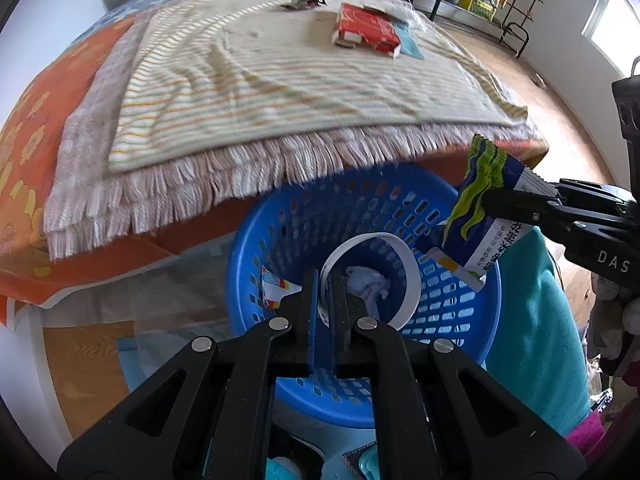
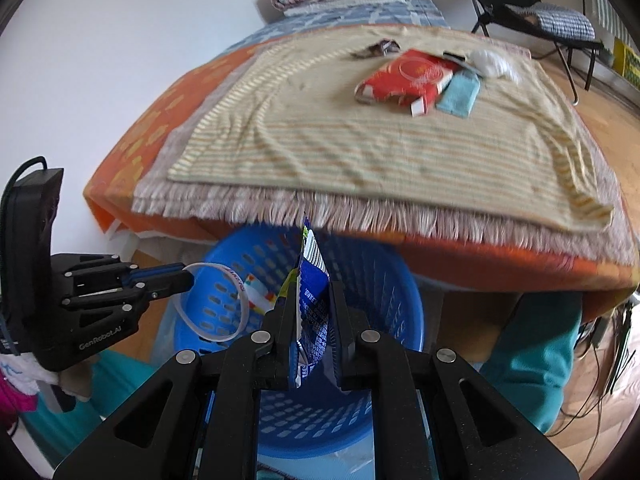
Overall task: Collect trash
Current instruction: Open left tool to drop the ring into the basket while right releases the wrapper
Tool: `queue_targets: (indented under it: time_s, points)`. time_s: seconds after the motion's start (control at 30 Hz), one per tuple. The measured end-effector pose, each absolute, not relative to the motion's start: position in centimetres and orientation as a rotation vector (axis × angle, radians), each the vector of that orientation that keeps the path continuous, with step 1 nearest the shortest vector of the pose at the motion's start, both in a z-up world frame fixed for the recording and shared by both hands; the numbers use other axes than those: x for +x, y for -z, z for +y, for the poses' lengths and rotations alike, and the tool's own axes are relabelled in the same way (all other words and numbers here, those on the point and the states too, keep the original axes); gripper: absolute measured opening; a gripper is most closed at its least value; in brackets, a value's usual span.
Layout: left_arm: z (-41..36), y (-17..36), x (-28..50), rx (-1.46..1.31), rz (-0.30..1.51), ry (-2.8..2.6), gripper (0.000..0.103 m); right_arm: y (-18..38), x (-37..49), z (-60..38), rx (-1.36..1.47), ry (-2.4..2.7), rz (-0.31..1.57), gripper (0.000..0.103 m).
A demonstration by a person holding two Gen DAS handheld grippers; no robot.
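Left gripper [image 1: 324, 280] pinches a white paper loop [image 1: 404, 258] tight over the blue basket [image 1: 456, 320] — crumpled white paper [image 1: 366, 282] sits inside. From the right wrist, the right gripper [image 2: 314, 300] squeezes a blue snack wrapper [image 2: 314, 276] above that basket, and a red box [image 2: 408, 76] lies on the striped cloth [image 2: 360, 148].

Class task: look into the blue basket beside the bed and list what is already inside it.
Inside the blue basket lie a crumpled white tissue and a white wrapper with coloured marks. The left gripper and its white strip cover part of the bottom.
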State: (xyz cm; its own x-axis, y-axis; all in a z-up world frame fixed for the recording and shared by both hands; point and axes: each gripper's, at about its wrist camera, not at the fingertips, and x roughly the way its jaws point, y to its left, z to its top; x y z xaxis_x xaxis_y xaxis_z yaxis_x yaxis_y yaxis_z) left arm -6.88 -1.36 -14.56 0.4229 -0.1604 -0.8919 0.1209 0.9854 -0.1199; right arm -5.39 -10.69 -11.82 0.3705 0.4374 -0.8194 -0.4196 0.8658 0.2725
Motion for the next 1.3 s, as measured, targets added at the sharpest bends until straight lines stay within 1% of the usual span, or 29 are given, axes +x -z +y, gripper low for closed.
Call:
queue_targets:
  time_s: [0.07, 0.23, 0.27, 0.3, 0.33, 0.37, 0.43, 0.5, 0.53, 0.73, 0.83, 0.87, 0.93, 1.0, 1.03, 1.17, 1.27, 1.3]
  points:
    - [-1.6, 14.8, -6.9, -0.035, 1.132, 0.182, 0.002, 12.4, -5.6, -10.6, 0.021, -0.551, 1.072, 0.013]
    - [-1.9, 15.3, -6.9, -0.025, 1.150, 0.189, 0.003, 13.4, -5.6, -10.7, 0.043, -0.554, 1.111, 0.014]
    - [-1.9, 15.4, -6.9, -0.024, 1.154, 0.188, 0.005, 13.6, -5.5, -10.8, 0.044, -0.552, 1.120, 0.014]
    - [-1.9, 15.5, -6.9, -0.025, 1.159, 0.186, 0.007, 13.8, -5.5, -10.7, 0.045, -0.551, 1.129, 0.014]
    - [-1.9, 15.5, -6.9, -0.026, 1.161, 0.184, 0.014, 14.0, -5.5, -10.7, 0.047, -0.552, 1.141, 0.014]
    - [-1.8, 15.6, -6.9, -0.028, 1.162, 0.182, 0.024, 14.1, -5.5, -10.7, 0.046, -0.550, 1.149, 0.015]
    - [-1.7, 15.4, -6.9, -0.029, 1.156, 0.176, 0.033, 14.4, -5.4, -10.6, 0.043, -0.541, 1.167, 0.022]
    - [-1.7, 15.3, -6.8, -0.031, 1.152, 0.174, 0.033, 14.5, -5.4, -10.8, 0.050, -0.535, 1.169, 0.038]
    - [-1.7, 15.3, -6.8, -0.033, 1.152, 0.172, 0.033, 14.5, -5.4, -10.8, 0.054, -0.531, 1.166, 0.040]
    - [-1.4, 15.4, -6.6, -0.043, 1.161, 0.164, 0.033, 14.3, -5.3, -11.3, 0.061, -0.512, 1.165, 0.041]
    - [-1.3, 15.3, -6.4, -0.054, 1.156, 0.160, 0.042, 14.1, -5.1, -11.4, 0.057, -0.497, 1.163, 0.042]
    - [-1.3, 15.2, -6.4, -0.056, 1.153, 0.158, 0.043, 14.0, -5.0, -11.7, 0.059, -0.491, 1.161, 0.043]
    - [-1.3, 15.0, -6.2, -0.062, 1.150, 0.156, 0.044, 13.8, -4.7, -12.0, 0.063, -0.475, 1.156, 0.048]
    - [-1.2, 14.8, -5.9, -0.072, 1.150, 0.154, 0.049, 13.7, -4.5, -12.2, 0.071, -0.465, 1.150, 0.055]
    - [-1.3, 14.7, -5.8, -0.075, 1.149, 0.155, 0.052, 13.5, -4.4, -12.4, 0.073, -0.457, 1.146, 0.056]
    - [-1.4, 13.8, -5.0, -0.086, 1.135, 0.156, 0.054, 13.0, -3.6, -13.2, 0.084, -0.432, 1.136, 0.057]
    - [-1.5, 13.2, -4.3, -0.099, 1.126, 0.160, 0.061, 12.5, -2.9, -13.9, 0.095, -0.411, 1.125, 0.059]
    - [-1.6, 13.0, -4.0, -0.101, 1.123, 0.163, 0.061, 12.2, -2.7, -14.2, 0.097, -0.402, 1.119, 0.060]
